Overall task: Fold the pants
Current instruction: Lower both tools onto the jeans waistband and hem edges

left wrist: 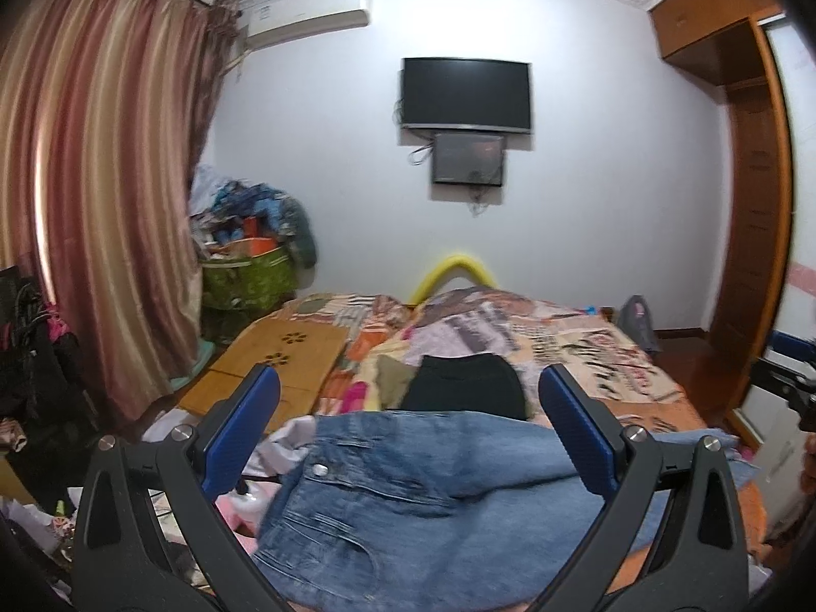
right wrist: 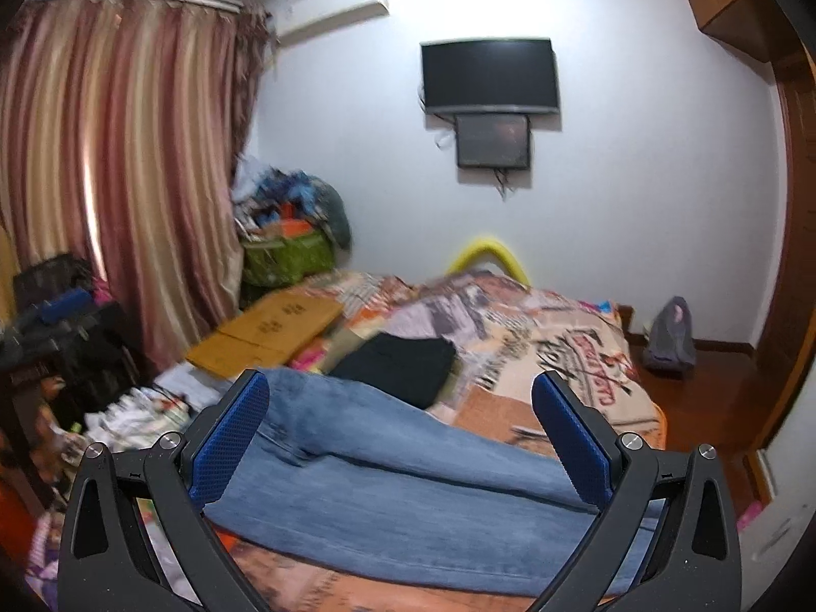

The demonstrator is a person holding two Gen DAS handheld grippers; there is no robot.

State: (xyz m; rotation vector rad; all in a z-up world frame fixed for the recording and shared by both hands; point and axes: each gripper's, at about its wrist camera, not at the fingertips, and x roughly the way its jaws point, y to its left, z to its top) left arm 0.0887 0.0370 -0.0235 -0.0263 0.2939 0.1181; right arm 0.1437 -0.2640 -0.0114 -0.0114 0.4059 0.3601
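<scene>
Faded blue denim jeans lie across the near end of the bed with the busy patchwork-print cover, waistband with its metal button toward the left gripper, legs running across the right wrist view toward the right. They look roughly flat but not yet folded, as far as I can judge. Main risks: denim is stiff and heavy, so a shallow pinch on one layer would likely slip or drag only the top ply and skew the fold; the waistband end sits near the bed edge over a clutter of white and pink cloth, so a sloppy grab there could catch that too or pull the jeans off the side. A folded black garment lies just beyond the jeans on the cover; a long sweep could bump it. A flat tan cardboard sheet with flower cutouts lies at the far left, well clear. Both views are motion-blurred, so edge positions are uncertain. Left gripper: blue-padded jaws wide apart, holding nothing, hovering above the waistband area, no contact visible. Right gripper: jaws equally wide apart, empty, above the leg section; contact with the denim not discernible.
</scene>
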